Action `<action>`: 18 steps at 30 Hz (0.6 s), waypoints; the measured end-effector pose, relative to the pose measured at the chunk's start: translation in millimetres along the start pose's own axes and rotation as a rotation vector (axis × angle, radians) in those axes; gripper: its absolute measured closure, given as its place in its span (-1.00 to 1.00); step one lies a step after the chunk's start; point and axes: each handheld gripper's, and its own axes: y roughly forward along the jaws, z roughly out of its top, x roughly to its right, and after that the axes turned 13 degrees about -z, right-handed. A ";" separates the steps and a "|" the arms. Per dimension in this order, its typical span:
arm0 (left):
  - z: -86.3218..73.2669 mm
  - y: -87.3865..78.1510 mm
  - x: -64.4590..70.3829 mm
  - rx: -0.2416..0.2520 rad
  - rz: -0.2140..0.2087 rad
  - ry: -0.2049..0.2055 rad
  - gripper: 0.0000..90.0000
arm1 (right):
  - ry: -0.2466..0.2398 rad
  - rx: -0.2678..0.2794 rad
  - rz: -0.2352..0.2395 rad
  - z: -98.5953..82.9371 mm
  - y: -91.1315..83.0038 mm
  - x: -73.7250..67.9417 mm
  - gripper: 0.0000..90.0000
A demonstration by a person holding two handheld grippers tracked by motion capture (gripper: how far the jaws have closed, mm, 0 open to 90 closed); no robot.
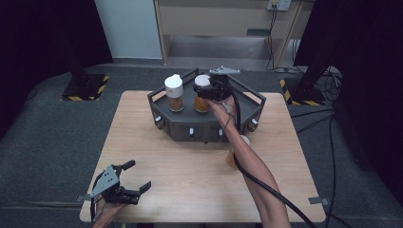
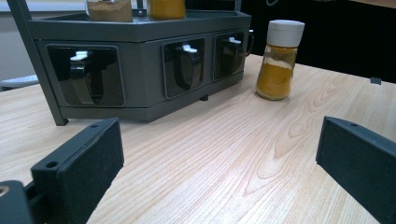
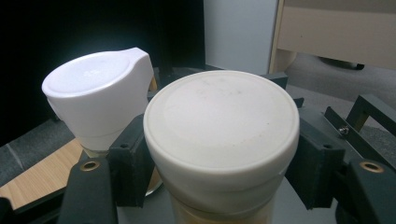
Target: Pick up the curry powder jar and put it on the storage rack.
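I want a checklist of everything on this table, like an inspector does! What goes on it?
Surface: wooden table, bare and dry at the front.
Job's things: grey spice rack; white-lidded jar of orange spice on its top shelf, a second jar beside it, a third jar on the table to the right of the rack.
Clutter: nothing seen.
Grippers: right tool closed on the white-lidded jar's lid; left tool open, low over the front left corner.
Cables: black cable along the right forearm; loose cables on the floor at right.
Surroundings: grey carpet, black curtains, a wooden cabinet behind.
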 end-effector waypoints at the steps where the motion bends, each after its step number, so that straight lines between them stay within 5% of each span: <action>1: 0.0 0.0 0.0 0.000 0.000 0.000 -1.00 | 0.001 0.000 0.001 -0.5 0.4 0.2 -0.27; 18: 0.2 0.2 0.3 -0.001 -0.001 0.001 -1.00 | 0.000 0.009 0.006 -6.5 1.6 -0.3 -0.28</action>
